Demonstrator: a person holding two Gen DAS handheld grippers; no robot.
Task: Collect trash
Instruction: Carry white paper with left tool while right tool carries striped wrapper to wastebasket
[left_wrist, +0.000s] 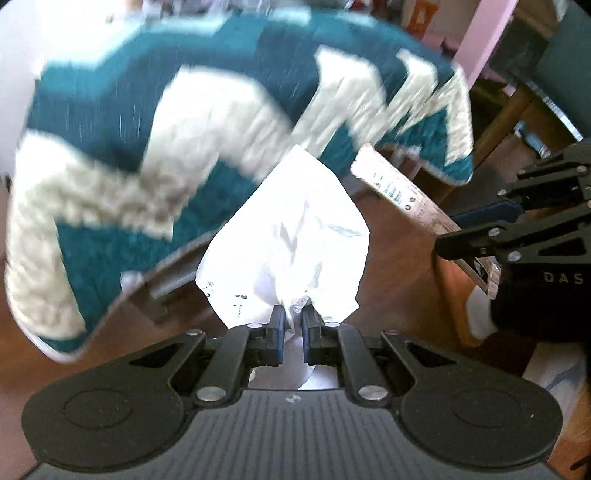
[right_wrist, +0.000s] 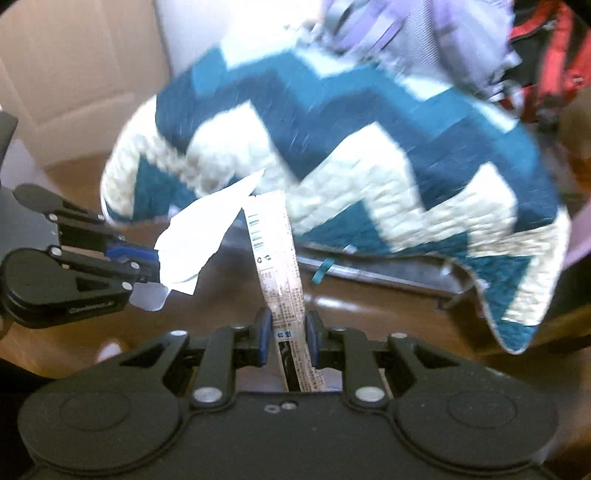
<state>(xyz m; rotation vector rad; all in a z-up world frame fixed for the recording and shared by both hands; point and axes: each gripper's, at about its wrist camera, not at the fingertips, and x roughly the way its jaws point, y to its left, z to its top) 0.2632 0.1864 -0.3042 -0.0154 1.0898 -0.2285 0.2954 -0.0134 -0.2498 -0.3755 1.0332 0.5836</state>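
My left gripper (left_wrist: 293, 320) is shut on a crumpled white paper (left_wrist: 291, 236), which fans out ahead of the fingers above the wooden floor. In the right wrist view that same gripper (right_wrist: 157, 271) shows at the left edge with the white paper (right_wrist: 201, 236) sticking out of it. My right gripper (right_wrist: 288, 332) is shut on a long beige printed wrapper (right_wrist: 275, 254) with barcodes, standing up between its blue pads. From the left wrist camera the right gripper (left_wrist: 447, 232) is at the right edge, and the wrapper (left_wrist: 402, 192) slants out of it.
A teal and cream zigzag rug (left_wrist: 155, 147) lies on the brown wooden floor (left_wrist: 399, 288) below both grippers; the same rug (right_wrist: 369, 162) shows under the right one. A wooden chair leg (left_wrist: 506, 122) stands at the right. Purple and red fabric (right_wrist: 480, 48) lies beyond the rug.
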